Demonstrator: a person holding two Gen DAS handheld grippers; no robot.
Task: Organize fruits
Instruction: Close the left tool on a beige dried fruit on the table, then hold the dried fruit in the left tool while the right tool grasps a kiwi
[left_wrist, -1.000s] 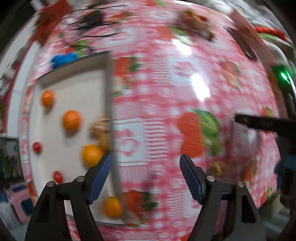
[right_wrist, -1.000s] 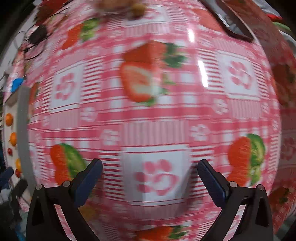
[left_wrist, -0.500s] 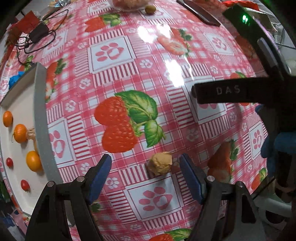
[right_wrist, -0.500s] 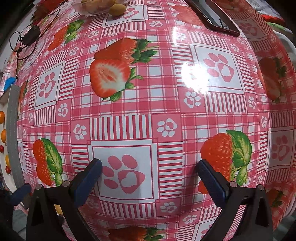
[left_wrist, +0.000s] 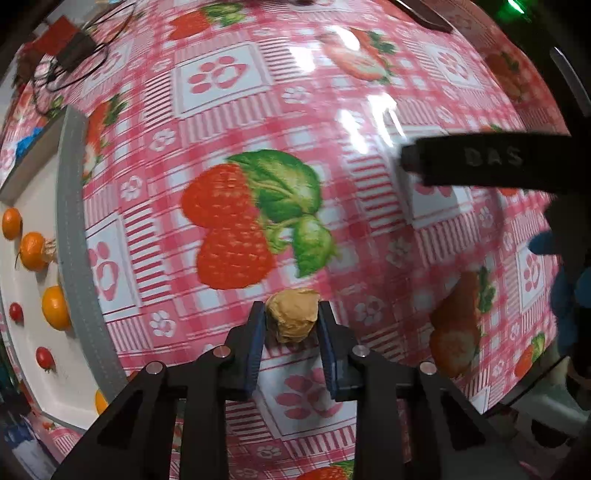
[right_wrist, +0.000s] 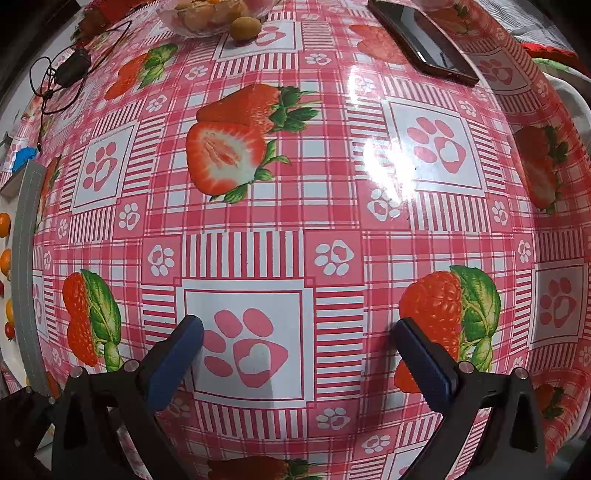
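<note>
Strawberry-print tablecloth (left_wrist: 332, 122) is covering the table. On it, the left gripper (left_wrist: 292, 325) is pointing down, its jaws just closing onto a tan husked fruit (left_wrist: 293, 314), blue pads pressing both sides. Oranges (left_wrist: 55, 308) and cherry tomatoes (left_wrist: 44, 357) are lying in a tray (left_wrist: 74, 258) far left. The right gripper (right_wrist: 295, 354) is hanging wide open, empty.

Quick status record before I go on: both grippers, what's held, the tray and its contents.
left gripper: jaws have just been closing; pads now press on the tan wrinkled fruit
tan wrinkled fruit: on the tablecloth, between the left pads
right gripper: open, nothing between its pads
tray: at the left edge, white inside, grey rim
tray contents: orange fruits and small red fruits, spread apart
</note>
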